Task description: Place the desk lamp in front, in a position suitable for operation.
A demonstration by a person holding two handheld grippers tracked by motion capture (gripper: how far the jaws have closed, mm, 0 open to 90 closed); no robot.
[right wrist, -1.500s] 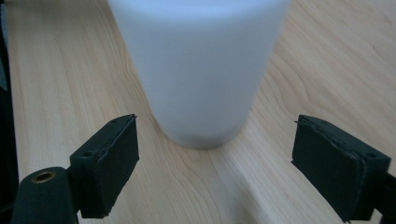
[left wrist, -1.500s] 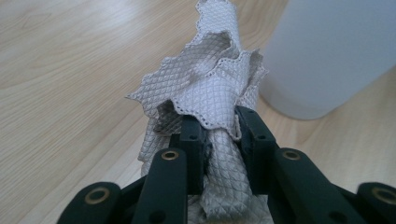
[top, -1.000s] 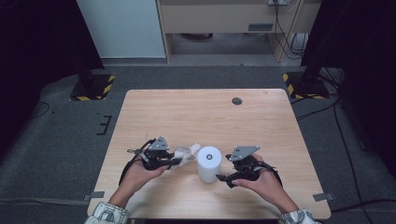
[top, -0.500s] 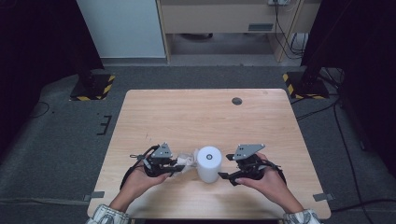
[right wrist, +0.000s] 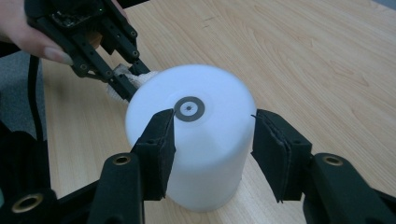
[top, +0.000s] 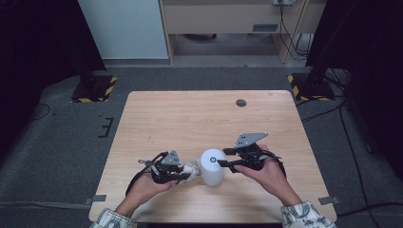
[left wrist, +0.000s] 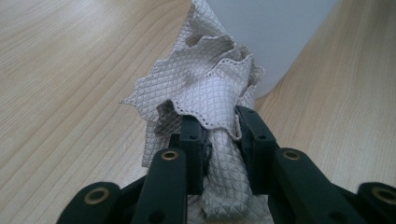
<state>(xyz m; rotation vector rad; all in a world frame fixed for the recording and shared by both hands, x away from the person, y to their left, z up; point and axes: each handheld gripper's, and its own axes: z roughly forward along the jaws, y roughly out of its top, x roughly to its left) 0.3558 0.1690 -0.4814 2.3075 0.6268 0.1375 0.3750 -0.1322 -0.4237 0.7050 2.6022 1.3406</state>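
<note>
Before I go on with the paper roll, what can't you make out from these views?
- Right gripper view: whether the pads touch the roll; its top rim is motion-blurred, and the jaws have just been closing around it.
- Left gripper view: the roll's upper part is cut off by the top edge; the bunched sheet hides where it leaves the roll.
- High view: the small dark disc is too small to identify.

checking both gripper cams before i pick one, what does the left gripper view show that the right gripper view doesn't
Left gripper view: close detail of the crumpled, diamond-embossed beige paper sheet clamped in the left gripper, including its perforated edge.
Right gripper view: the flat top of the white cylindrical paper roll with its grey centre ring, and the right gripper, whose jaws have just been closing either side of the roll; contact is unclear.
Shared: roll, sheet and light wooden table.
</note>
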